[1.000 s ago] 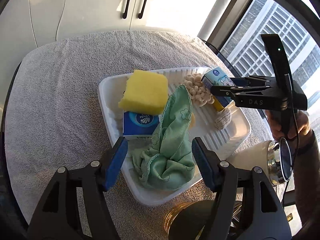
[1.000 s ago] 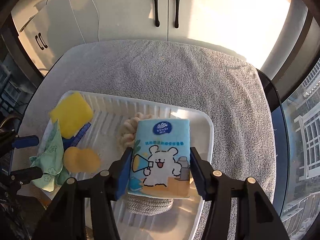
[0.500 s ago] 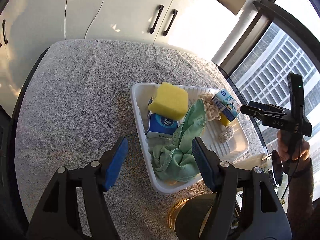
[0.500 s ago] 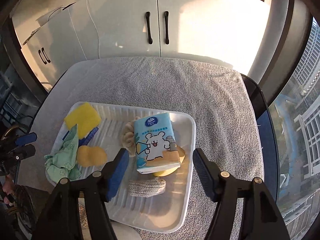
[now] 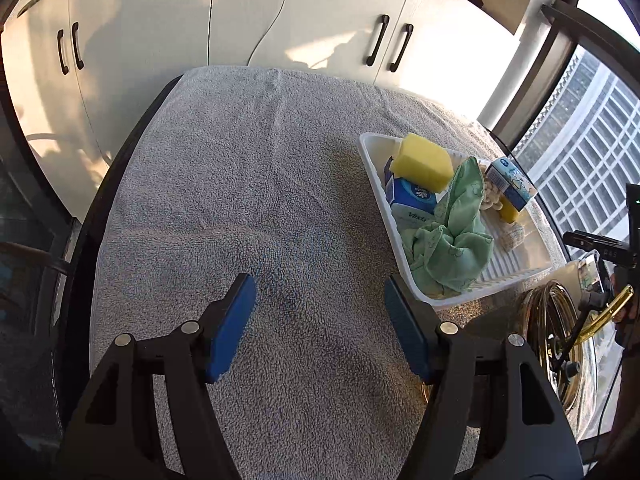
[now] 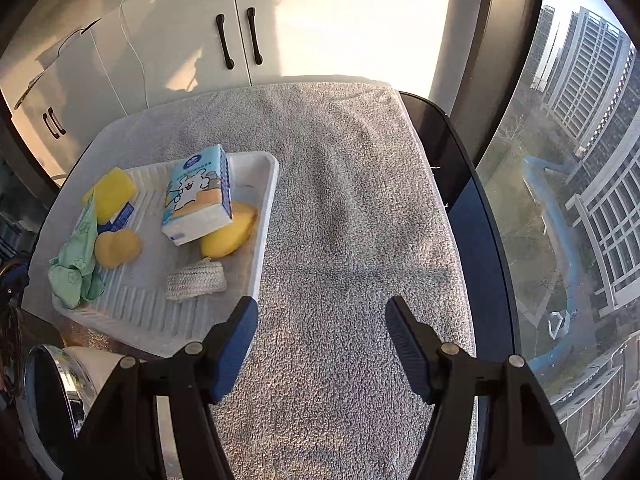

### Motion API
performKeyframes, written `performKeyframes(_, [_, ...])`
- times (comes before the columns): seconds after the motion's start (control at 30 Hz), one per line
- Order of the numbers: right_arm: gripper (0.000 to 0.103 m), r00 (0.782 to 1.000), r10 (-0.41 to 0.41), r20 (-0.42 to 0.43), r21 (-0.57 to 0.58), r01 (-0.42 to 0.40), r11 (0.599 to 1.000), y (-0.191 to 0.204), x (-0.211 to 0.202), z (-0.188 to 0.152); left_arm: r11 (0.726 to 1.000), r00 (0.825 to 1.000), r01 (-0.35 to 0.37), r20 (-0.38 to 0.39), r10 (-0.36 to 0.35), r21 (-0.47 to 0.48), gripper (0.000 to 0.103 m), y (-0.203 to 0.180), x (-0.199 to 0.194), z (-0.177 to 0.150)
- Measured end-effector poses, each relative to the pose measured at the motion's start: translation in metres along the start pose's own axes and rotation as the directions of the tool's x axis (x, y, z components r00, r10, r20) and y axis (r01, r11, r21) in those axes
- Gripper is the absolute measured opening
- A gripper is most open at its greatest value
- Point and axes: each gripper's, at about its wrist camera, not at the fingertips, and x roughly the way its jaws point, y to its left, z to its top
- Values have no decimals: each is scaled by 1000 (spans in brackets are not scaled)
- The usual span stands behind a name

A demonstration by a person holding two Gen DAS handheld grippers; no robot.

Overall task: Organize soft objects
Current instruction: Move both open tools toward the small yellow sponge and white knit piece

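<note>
A white tray sits on the grey towel. It holds a yellow sponge, a blue tissue pack, a crumpled green cloth, a bear-print tissue pack leaning on a yellow soft piece, a round yellow puff and a woven pad. My left gripper hangs open over bare towel left of the tray. My right gripper is open over towel right of the tray, holding nothing.
A gold-rimmed round object and a round mirror stand by the tray's near edge. White cabinets rise behind the table. The dark table rim borders a floor-length window.
The right gripper let go of the bear-print tissue pack, which now leans in the tray, and drew away to the right. The left gripper swung left, off the green cloth and tray.
</note>
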Motion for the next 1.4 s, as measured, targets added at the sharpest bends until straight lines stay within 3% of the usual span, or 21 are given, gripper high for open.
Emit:
performKeyframes(0.4, [69, 1000, -4, -4, 43, 5, 999, -21, -21, -84, 999, 1000, -17, 6, 17, -33, 65, 12, -29, -66])
performKeyframes(0.57, [69, 999, -35, 5, 18, 35, 999, -14, -30, -120, 999, 999, -41, -12, 41, 8, 65, 4, -36, -99])
performKeyframes(0.77, [69, 998, -52, 31, -30, 53, 998, 4, -52, -163, 996, 999, -37, -14, 38, 76, 65, -19, -51, -138])
performKeyframes(0.93, [69, 999, 0, 36, -18, 0, 1000, 18, -71, -191, 989, 1000, -16, -13, 18, 145, 65, -44, -66, -165])
performKeyframes(1.1, [69, 999, 13, 44, -39, -11, 999, 36, -82, -211, 984, 998, 68, -29, -64, 164, 65, -67, -76, -183])
performKeyframes(1.27, [69, 997, 69, 44, -61, -66, 996, 59, -92, -225, 963, 998, 58, -13, -56, 265, 65, -101, -80, -196])
performKeyframes(1.4, [69, 992, 111, 61, -96, -105, 990, 84, -99, -230, 935, 996, 92, -27, -88, 343, 65, -133, -78, -206])
